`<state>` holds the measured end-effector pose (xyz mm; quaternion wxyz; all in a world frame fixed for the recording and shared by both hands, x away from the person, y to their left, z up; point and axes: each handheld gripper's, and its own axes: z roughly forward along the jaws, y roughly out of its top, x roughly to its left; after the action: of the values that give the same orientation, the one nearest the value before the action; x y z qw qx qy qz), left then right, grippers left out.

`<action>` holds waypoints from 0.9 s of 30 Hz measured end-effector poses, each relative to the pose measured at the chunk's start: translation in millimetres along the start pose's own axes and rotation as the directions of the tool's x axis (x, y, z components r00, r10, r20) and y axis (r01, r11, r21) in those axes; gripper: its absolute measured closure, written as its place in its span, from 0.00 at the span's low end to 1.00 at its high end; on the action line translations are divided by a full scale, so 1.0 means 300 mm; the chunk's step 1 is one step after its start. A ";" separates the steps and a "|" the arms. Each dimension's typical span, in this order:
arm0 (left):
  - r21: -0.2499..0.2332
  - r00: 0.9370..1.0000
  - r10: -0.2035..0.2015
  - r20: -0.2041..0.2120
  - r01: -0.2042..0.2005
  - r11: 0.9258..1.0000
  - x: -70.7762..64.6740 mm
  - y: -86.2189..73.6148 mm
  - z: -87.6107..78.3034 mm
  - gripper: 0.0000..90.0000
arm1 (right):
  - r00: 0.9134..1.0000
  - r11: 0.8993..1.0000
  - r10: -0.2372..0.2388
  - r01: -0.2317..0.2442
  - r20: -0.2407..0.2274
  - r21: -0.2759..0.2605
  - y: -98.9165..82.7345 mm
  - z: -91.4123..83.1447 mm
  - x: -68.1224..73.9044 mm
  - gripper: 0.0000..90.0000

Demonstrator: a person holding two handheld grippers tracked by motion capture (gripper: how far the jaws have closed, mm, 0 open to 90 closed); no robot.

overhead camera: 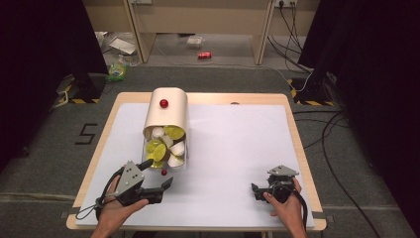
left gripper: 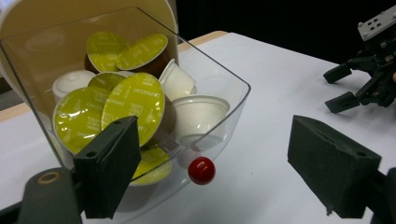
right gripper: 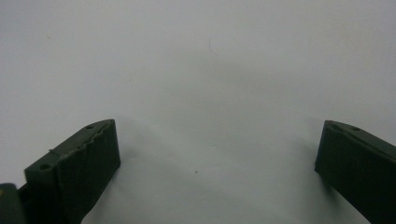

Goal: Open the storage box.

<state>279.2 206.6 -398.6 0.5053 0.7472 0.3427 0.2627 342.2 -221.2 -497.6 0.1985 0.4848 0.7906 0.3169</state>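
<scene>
Looking at that clear drawer (left gripper: 219, 88), I'd treat it as light but awkward: thin, stiff, slick plastic that'll probably flex or slip if you pinch the wall. It's pulled out of the cream capsule holder (overhead camera: 171, 111), near the left-middle of the white surface (overhead camera: 233, 144), with its front end tipped down toward you. Best place to grab looks like the little red knob (left gripper: 201, 170) on the front: small, round and glossy, so center it well or it'll likely squirt out.

Inside there's a loose pile of coffee capsules: several with yellow-green foil lids (left gripper: 133, 109), a few plain white ones (left gripper: 198, 116). They weigh next to nothing and aren't held in, so any jerk or extra tilt could spill them.

Your left gripper (overhead camera: 157, 174) sits just in front of the drawer, jaws wide open and holding nothing, knob between them but farther ahead. Your right gripper (overhead camera: 257, 191) is well apart on the right, jaws also wide, over bare surface.
</scene>
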 end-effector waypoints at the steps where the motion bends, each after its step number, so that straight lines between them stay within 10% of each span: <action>1: -0.002 1.000 0.001 -0.002 -0.001 1.000 0.001 0.001 0.000 0.19 | 1.000 1.000 0.000 0.000 0.000 0.000 0.000 0.000 0.000 0.00; 27: -0.031 0.999 -0.045 -0.029 0.044 0.999 0.064 0.046 0.047 0.19 | 1.000 1.000 0.000 0.000 0.000 0.000 0.000 0.000 0.000 0.00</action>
<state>305.1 210.0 -389.8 0.5172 0.7277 0.3626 0.2675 342.2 -221.2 -497.6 0.1982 0.4849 0.7906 0.3170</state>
